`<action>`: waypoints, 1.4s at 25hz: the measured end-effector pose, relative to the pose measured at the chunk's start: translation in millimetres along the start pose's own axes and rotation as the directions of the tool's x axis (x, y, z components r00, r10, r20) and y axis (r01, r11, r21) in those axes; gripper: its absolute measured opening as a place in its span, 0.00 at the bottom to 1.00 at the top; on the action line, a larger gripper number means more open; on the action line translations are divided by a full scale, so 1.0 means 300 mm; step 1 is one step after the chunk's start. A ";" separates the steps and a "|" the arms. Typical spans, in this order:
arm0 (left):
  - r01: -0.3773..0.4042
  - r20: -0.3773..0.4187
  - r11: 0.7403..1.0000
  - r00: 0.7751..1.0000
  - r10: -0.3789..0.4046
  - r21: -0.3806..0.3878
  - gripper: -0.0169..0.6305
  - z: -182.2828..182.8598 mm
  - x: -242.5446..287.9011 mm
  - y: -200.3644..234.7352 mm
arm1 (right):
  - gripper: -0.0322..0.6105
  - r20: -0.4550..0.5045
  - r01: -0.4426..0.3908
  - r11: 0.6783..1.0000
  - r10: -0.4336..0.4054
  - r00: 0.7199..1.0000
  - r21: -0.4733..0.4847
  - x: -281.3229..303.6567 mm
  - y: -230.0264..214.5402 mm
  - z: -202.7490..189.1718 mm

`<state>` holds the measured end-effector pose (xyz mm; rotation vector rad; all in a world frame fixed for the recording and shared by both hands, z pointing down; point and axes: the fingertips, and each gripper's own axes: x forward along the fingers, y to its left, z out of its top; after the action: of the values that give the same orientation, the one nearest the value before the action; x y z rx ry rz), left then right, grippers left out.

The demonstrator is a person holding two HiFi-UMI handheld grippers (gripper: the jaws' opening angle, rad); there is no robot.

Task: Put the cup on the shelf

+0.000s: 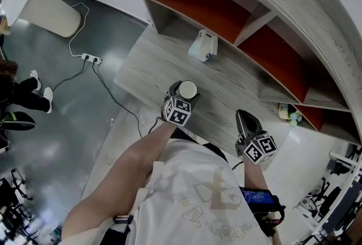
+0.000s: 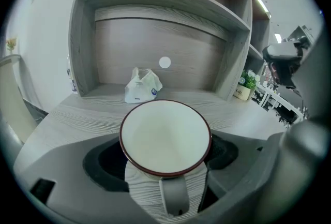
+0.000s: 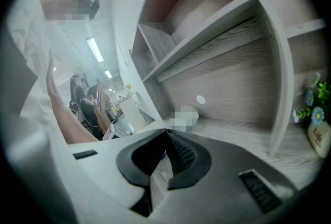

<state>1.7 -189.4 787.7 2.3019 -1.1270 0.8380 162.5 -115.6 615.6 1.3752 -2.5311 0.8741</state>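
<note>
A white cup (image 1: pixel 187 90) with a dark red rim stands upright on the grey wooden desk (image 1: pixel 153 65), its handle turned toward the person. My left gripper (image 1: pixel 182 87) reaches around it. In the left gripper view the cup (image 2: pixel 165 137) fills the space between the two black pads (image 2: pixel 101 161), which lie close by its rim without a visible squeeze. My right gripper (image 1: pixel 244 115) hovers over the desk's near edge to the right, its tips together and empty; the right gripper view shows its pads (image 3: pixel 178 153) meeting at the tip. The shelf (image 1: pixel 198 3) with red-backed compartments rises behind the desk.
A white plastic bag (image 1: pixel 202 46) sits on the desk near the shelf's lower opening and shows as the bag (image 2: pixel 142 86) beyond the cup. A small potted plant (image 1: pixel 289 114) stands at the right. On the floor at left lie a power strip (image 1: pixel 90 58) and cables.
</note>
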 end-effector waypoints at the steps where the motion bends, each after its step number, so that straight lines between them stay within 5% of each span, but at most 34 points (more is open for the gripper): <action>1: 0.009 0.006 1.000 1.000 -0.009 0.003 0.66 0.006 -0.004 -0.004 | 0.06 0.001 -0.001 1.000 0.001 1.000 -0.001 0.002 -0.001 0.001; 35: 0.137 0.148 0.990 0.979 -0.141 0.041 0.66 0.202 -0.329 -0.056 | 0.06 0.041 -0.113 0.993 0.114 0.993 -0.037 0.111 0.130 0.056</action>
<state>-12.7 -163.3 674.7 2.4718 -1.0062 0.6417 114.6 -132.7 597.7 1.2642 -2.6668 0.8242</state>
